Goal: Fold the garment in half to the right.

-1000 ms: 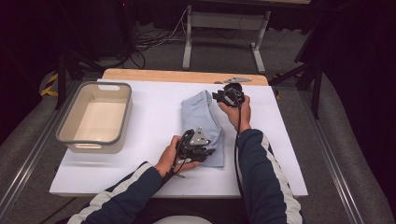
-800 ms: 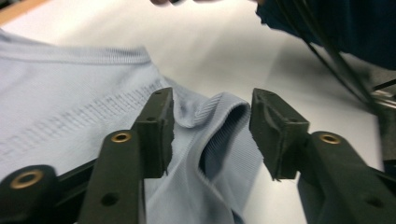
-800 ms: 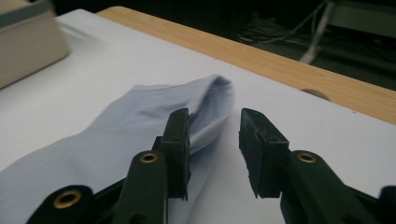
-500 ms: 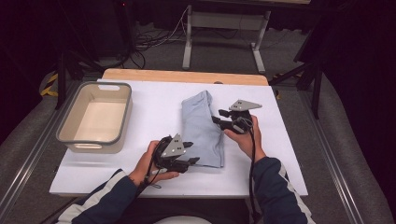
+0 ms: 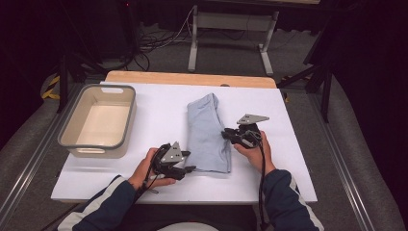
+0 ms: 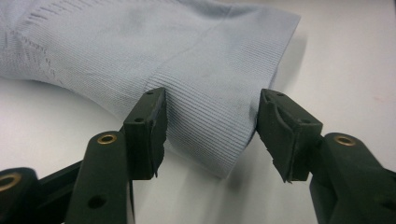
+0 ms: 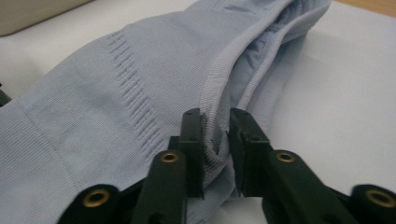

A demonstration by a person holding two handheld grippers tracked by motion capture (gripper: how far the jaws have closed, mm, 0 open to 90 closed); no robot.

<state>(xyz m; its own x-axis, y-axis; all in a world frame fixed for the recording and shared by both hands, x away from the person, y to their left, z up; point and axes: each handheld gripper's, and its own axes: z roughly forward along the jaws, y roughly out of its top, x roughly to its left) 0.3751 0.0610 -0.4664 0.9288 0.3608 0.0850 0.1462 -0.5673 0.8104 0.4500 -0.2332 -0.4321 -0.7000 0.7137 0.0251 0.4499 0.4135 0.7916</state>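
Where the high view looks down on the white bench point(image 5: 144, 183), a folded pale blue garment point(image 5: 207, 134) lies near the middle, its long side running away from the person. The left gripper point(image 5: 188, 169) sits low at the garment's near left corner, held in the person's left hand point(image 5: 149, 168), and the right gripper point(image 5: 225, 134) meets the garment's right edge about halfway along, held in the right hand point(image 5: 255, 151). A grey-rimmed bin point(image 5: 77, 144) stands well apart on the left side of the bench, and a strip of bare wood point(image 5: 192, 79) shows along the far edge

In the left gripper view, the gripper's point(image 6: 210, 135) two black jaws stand spread, one on either side of the garment's point(image 6: 140, 56) ribbed hem corner. The cloth lies between them but the pads are not pressing it; the jaws have just been opening, and the left gripper is released

In the right gripper view, the jaws of the gripper point(image 7: 217, 140) stand narrow, with the garment's point(image 7: 93, 121) stitched edge pinched up in a small ridge between them. They have just been closing, and the pads are clamped on that edge, so the right gripper is grasping the garment. Folded layers of the cloth run off toward the far end, lying flat on the bench point(image 7: 345, 93)
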